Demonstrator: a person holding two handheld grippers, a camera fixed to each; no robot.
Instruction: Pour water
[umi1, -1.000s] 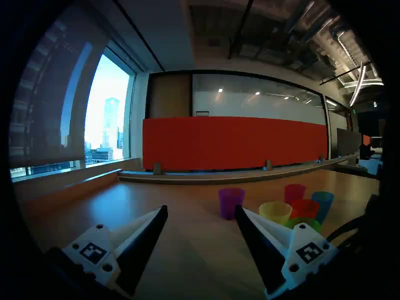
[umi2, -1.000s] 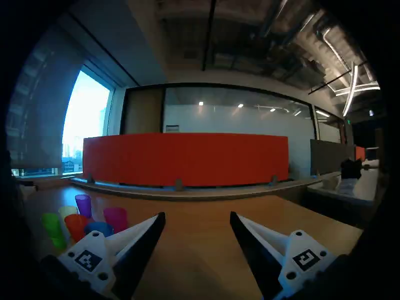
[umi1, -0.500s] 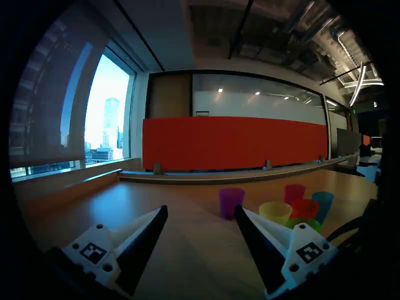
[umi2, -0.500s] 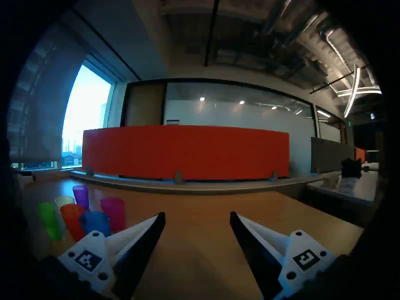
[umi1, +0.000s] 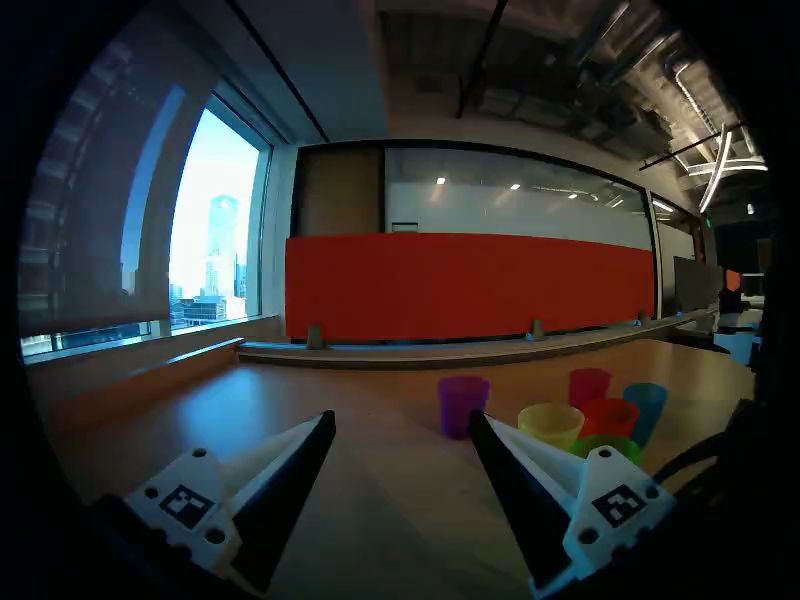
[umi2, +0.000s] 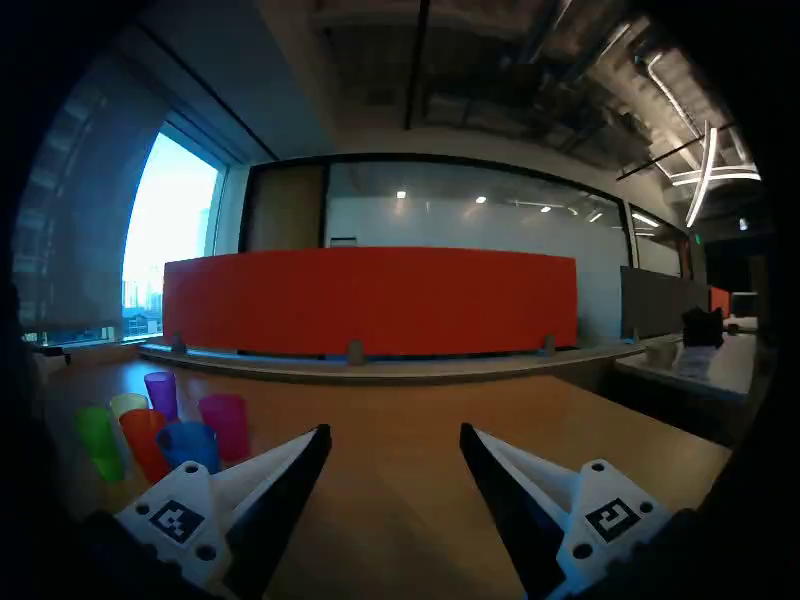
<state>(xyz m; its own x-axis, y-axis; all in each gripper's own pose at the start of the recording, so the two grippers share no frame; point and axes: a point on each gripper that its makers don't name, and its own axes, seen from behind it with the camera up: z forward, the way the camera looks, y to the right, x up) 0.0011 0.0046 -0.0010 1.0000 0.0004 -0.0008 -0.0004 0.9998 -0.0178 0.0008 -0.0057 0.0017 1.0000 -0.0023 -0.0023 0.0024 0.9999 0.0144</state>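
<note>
Six colourful translucent cups (umi1: 608, 415), clustered, upright

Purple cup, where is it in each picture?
Left gripper view: the purple cup stands just right of centre, below the middle.
Right gripper view: the purple cup is far to the left, below the middle.
Shared landmark: the red wall stretches across behind it.

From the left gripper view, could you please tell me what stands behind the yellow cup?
Behind the yellow cup stands a magenta cup, with an orange cup and a blue cup just right of it. A finger of the left gripper covers most of a green cup.
</note>
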